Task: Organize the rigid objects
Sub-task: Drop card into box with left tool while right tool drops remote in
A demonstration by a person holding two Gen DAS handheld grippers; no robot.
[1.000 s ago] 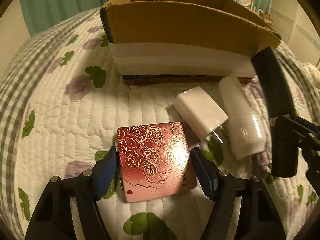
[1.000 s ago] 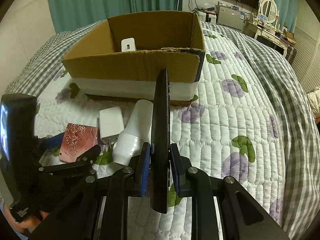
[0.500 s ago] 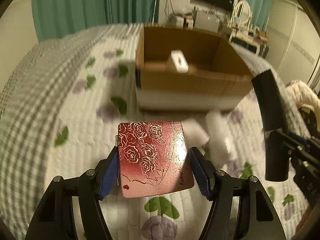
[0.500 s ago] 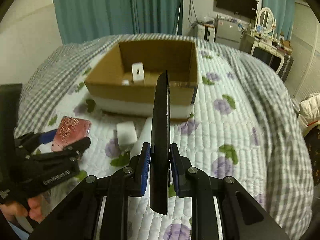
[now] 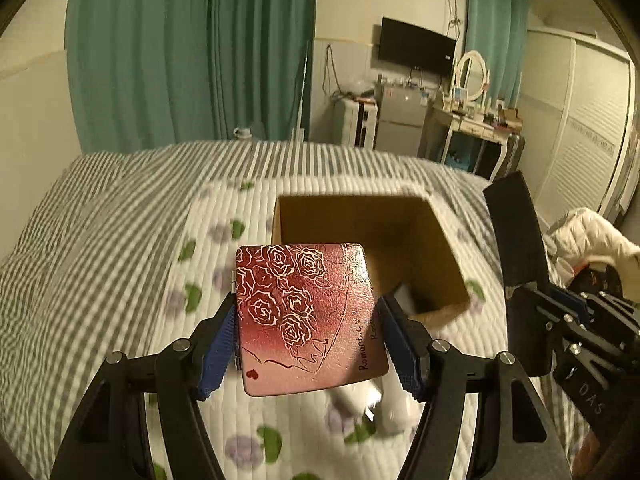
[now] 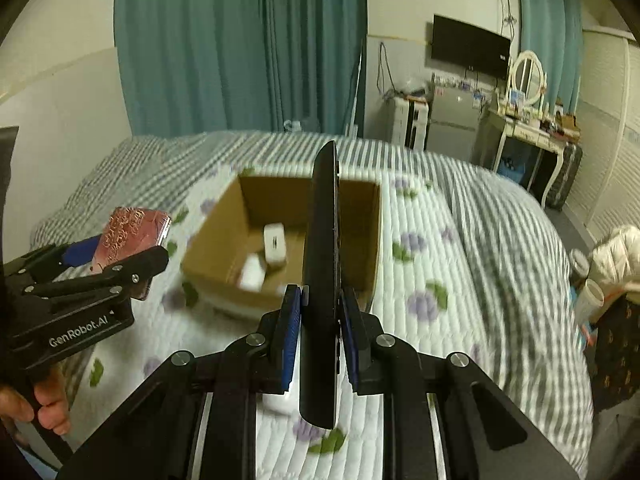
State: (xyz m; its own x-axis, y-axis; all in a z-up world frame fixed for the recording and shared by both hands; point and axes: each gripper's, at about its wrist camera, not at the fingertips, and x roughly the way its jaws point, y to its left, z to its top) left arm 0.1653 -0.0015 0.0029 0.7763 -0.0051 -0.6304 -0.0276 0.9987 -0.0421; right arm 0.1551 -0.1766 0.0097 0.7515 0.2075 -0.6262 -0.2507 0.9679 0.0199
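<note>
My left gripper (image 5: 306, 338) is shut on a flat red tin with gold roses (image 5: 306, 316) and holds it in the air, short of the open cardboard box (image 5: 448, 248). The tin also shows in the right wrist view (image 6: 128, 232). My right gripper (image 6: 320, 336) is shut on a long black remote (image 6: 322, 272), held on edge and raised above the bed, in front of the same box (image 6: 216, 236). The remote also shows in the left wrist view (image 5: 516, 232). Inside the box lie two white adapters (image 6: 274, 242).
A white adapter and a white bottle (image 5: 396, 408) lie blurred on the floral quilt (image 5: 192, 240) below my left gripper. The bed ends at a green curtain (image 6: 240, 48). A dresser with a mirror (image 6: 528, 128) and clothes (image 6: 616, 252) stand at the right.
Both grippers have risen high above the bed with the tin and remote still held. The box now sits lower in both views, and its inside shows from above.
</note>
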